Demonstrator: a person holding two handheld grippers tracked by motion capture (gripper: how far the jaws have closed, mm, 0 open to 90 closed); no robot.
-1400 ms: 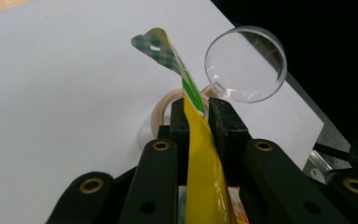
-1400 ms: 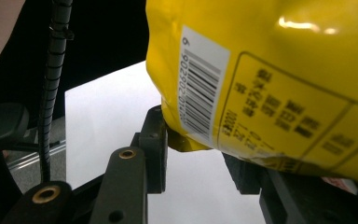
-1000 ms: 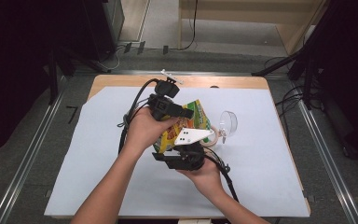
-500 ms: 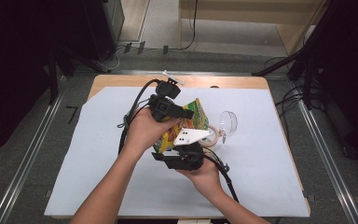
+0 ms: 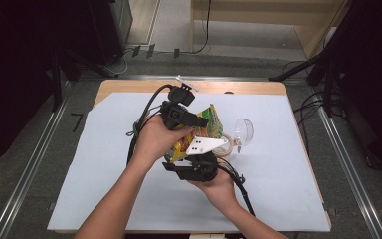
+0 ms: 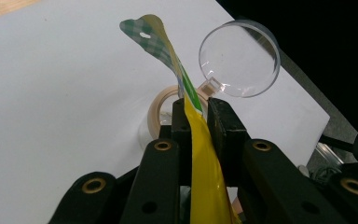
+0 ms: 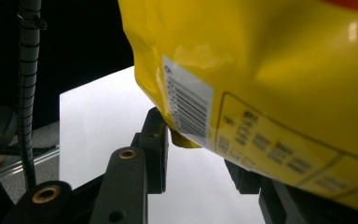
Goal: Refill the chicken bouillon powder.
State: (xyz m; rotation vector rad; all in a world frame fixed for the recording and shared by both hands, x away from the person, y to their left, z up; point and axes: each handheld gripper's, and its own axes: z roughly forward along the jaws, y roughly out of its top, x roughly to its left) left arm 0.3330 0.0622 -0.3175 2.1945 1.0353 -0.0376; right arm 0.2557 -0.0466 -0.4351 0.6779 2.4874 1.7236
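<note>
Left gripper (image 6: pixel 196 116): you clamped its jaws on the yellow plastic snack bag's (image 6: pixel 200 154) edge.
Right gripper (image 7: pixel 200 154): your jaws stood apart around the bag's lower corner.

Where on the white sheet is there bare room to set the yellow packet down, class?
Free: the sheet left of the forearm, and the near right corner. Crowded: the centre, where both tools hold the yellow packet beside the tape roll and clear lid.

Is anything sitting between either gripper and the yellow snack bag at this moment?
Nothing visible does. The left gripper is already clamped on the yellow snack bag near its sealed edge. The right gripper has the bag's lower corner between its open jaws. The tape roll and clear dish lie beyond.
</note>
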